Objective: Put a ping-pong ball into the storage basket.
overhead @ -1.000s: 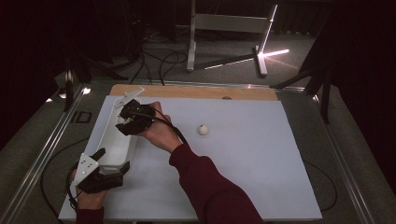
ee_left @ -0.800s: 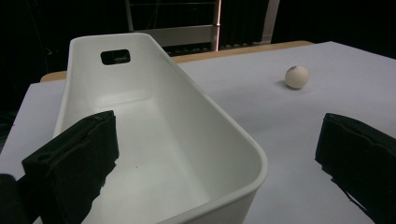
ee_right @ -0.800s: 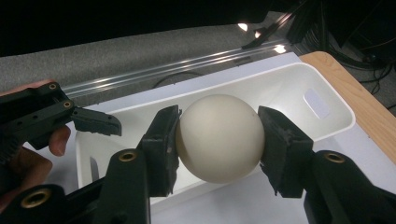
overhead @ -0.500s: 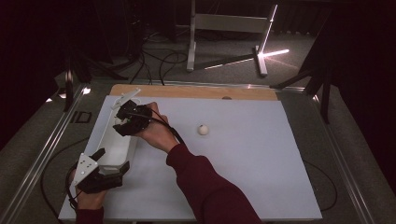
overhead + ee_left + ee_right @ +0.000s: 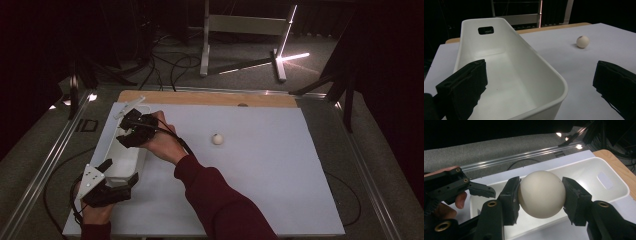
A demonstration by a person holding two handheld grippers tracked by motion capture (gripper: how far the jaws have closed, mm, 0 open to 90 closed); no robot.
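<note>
Ball (image 5: 541, 194): smooth, matte, off-white sphere, clamped between the right gripper (image 5: 541, 197)'s black foam-like pads, directly above the white bin (image 5: 584, 170). From the high view I see, left to right: left gripper (image 5: 117, 172) at the bin's near end, jaws spread wide and holding nothing, near end wall between them; the bin (image 5: 125, 160), glossy plastic, rounded corners, slot handle; right gripper (image 5: 131, 131) over its far half; a second ball (image 5: 217, 139) loose on the white mat (image 5: 270, 165), small dark mark on it, unreadable.
</note>
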